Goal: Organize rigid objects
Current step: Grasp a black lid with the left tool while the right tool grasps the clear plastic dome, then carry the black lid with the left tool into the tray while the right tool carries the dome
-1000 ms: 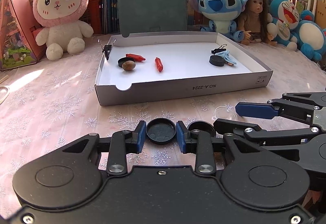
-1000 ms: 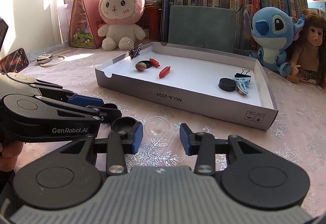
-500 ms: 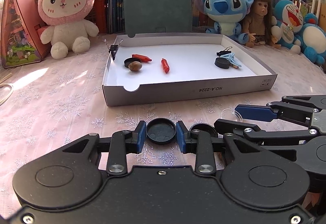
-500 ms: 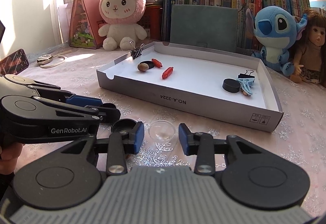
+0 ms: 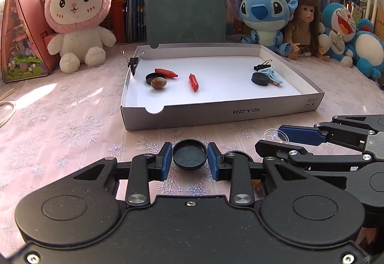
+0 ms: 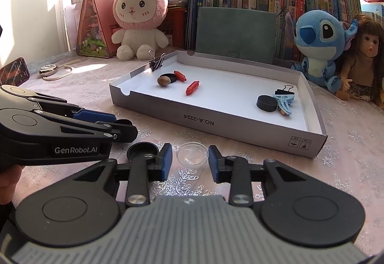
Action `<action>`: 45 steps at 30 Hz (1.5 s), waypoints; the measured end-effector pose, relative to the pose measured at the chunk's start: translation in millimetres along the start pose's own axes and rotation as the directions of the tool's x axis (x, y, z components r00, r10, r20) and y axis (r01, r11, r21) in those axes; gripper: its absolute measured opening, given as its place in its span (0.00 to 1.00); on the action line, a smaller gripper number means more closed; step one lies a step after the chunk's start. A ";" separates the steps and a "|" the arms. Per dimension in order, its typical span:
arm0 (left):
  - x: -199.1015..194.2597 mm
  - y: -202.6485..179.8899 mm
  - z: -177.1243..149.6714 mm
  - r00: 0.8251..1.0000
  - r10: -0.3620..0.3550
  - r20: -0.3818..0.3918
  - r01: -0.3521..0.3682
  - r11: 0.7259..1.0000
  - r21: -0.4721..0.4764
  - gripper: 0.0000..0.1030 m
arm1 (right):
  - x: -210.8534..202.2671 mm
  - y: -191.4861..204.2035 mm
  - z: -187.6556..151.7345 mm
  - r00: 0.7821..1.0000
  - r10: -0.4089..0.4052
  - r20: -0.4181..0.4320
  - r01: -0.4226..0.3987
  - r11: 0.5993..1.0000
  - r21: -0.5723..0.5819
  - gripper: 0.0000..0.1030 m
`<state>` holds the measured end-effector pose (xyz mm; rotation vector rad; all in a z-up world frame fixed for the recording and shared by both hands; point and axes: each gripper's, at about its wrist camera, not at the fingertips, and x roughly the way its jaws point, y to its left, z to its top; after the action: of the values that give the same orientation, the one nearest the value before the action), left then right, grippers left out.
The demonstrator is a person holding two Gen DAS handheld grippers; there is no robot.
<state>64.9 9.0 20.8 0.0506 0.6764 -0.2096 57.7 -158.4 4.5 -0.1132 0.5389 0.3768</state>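
The black cap (image 5: 189, 155) is pinched by the left claw (image 5: 189, 159) near the table's front edge. The clear cap (image 6: 192, 153) lies between the right claw's (image 6: 190, 160) pads, which have just been closing but are not yet pressing. Closure should be finished squarely across its rim before transfer to the tray (image 5: 216, 113). Both claws are pitched downward, side by side.

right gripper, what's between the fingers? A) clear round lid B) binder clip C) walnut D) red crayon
A: the clear round lid lies on the table between the fingers of the right gripper, whose jaws have just been closing, though small gaps to both pads still show; the crayons, clips and nut lie in the white tray.
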 end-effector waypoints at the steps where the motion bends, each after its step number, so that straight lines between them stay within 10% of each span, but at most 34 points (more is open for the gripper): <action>1: -0.5 -0.4 1.0 1.000 0.000 0.002 0.000 1.000 0.000 0.29 | -0.7 -0.5 0.9 1.000 -0.006 -0.001 0.006 1.000 0.003 0.37; 29: 0.1 22.1 92.4 0.993 0.019 0.119 -0.012 0.998 -0.062 0.29 | -29.4 -71.9 72.0 0.983 -0.166 0.073 0.153 0.975 0.159 0.37; 45: 106.6 32.7 168.0 0.998 0.024 -0.060 -0.030 0.994 -0.104 0.29 | 55.7 -124.0 131.9 0.997 -0.057 -0.059 0.073 0.943 0.326 0.36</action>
<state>256.1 3.0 84.3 -0.0351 0.7438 -0.1468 211.9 -228.5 89.1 0.1816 0.6378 0.2159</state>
